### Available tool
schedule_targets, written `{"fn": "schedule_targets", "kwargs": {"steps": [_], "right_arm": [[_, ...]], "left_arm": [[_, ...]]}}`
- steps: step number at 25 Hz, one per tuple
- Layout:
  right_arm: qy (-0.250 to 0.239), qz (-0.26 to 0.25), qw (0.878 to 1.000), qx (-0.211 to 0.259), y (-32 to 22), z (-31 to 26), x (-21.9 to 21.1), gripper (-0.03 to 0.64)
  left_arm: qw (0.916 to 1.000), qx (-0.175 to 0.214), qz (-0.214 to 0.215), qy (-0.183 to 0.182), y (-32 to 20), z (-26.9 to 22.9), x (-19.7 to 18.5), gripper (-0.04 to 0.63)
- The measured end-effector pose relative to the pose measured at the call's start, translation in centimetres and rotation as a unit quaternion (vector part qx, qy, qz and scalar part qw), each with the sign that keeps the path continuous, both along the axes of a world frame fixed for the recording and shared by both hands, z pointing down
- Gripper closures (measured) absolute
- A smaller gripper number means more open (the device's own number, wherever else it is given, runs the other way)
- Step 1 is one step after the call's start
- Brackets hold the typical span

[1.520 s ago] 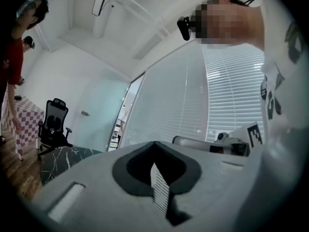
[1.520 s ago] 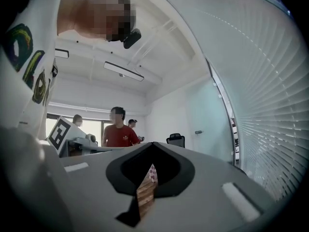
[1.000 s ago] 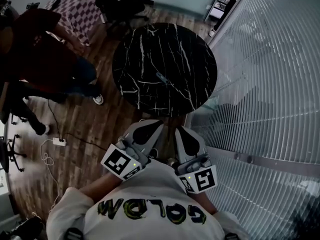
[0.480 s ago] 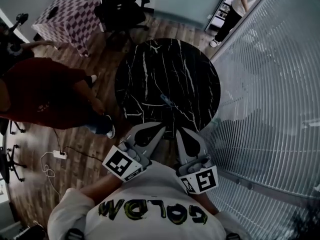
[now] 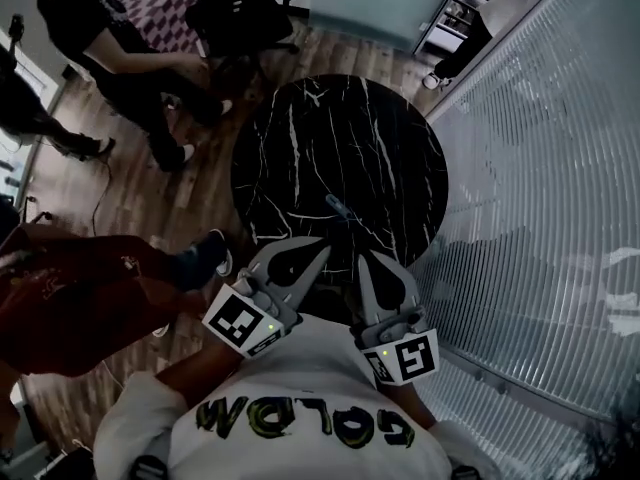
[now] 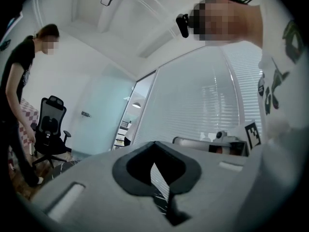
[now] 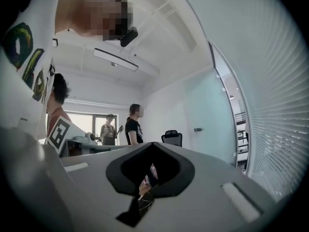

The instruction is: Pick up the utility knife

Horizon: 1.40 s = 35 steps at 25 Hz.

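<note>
Plainly, nothing of the pick-up is done yet: the utility knife (image 5: pixel 338 208) lies untouched on the round black marble bench (image 5: pixel 300 128), close to the rim nearest me. As I judge it, the reach, the opening and the grasp are all left to do. Working across from the left, a bystander in dark clothes (image 5: pixel 100 38) stands well clear on the wooden floor (image 5: pixel 120 208), near an office chair (image 5: pixel 245 8). My left hand-held gripper (image 5: pixel 305 255) is held level at about the bench's near rim. Its jaws are drawn together with only a sliver of light between the tips and nothing in them, and it touches neither bench nor knife. The knife sits just beyond the two sets of tips and roughly between them. My right hand-held gripper (image 5: pixel 368 266) is alongside the left, likewise closed, empty and resting on nothing. Farthest right, the slatted glass wall (image 5: pixel 540 228) runs close past the bench. Whichever one I use must open before it can close on the knife.
</note>
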State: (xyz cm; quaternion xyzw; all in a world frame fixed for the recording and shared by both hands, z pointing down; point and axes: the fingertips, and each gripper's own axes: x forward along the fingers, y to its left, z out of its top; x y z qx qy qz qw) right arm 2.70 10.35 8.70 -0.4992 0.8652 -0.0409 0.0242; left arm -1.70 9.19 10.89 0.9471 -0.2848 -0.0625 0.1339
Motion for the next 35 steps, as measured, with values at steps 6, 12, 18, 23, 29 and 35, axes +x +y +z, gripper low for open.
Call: {"fn": "schedule_targets", "kwargs": {"steps": [6,12,18,23,29,35], "right_arm": [[0.017,-0.017,1.0,-0.021,-1.4,2.0,1.1,0.614],[0.057,-0.039,0.996,-0.06,-3.1,4.9,1.5,0.614],[0.084,-0.05,0.991,-0.093,-6.9,9.5,2.1,0.609],[0.114,-0.066,0.983,-0.129,-8.9,14.2,2.2,0.578],[0.166,-0.089,0.968,-0.168,-11.0,19.6,2.2,0.552],[0.212,-0.11,0.951,-0.199,-12.6,24.4,2.0,0.518]], "left_arm": [[0.9996,-0.017,-0.022,-0.006,-1.7,1.9,0.9,0.592],[0.9986,-0.043,-0.018,-0.024,-3.2,4.6,1.9,0.592],[0.9982,-0.042,-0.013,-0.042,-6.6,8.5,2.9,0.592],[0.9969,-0.064,-0.01,-0.045,-8.3,12.1,3.2,0.592],[0.9958,-0.075,-0.001,-0.052,-10.3,16.3,3.2,0.592],[0.9951,-0.08,0.012,-0.056,-11.6,20.0,3.4,0.592]]}}
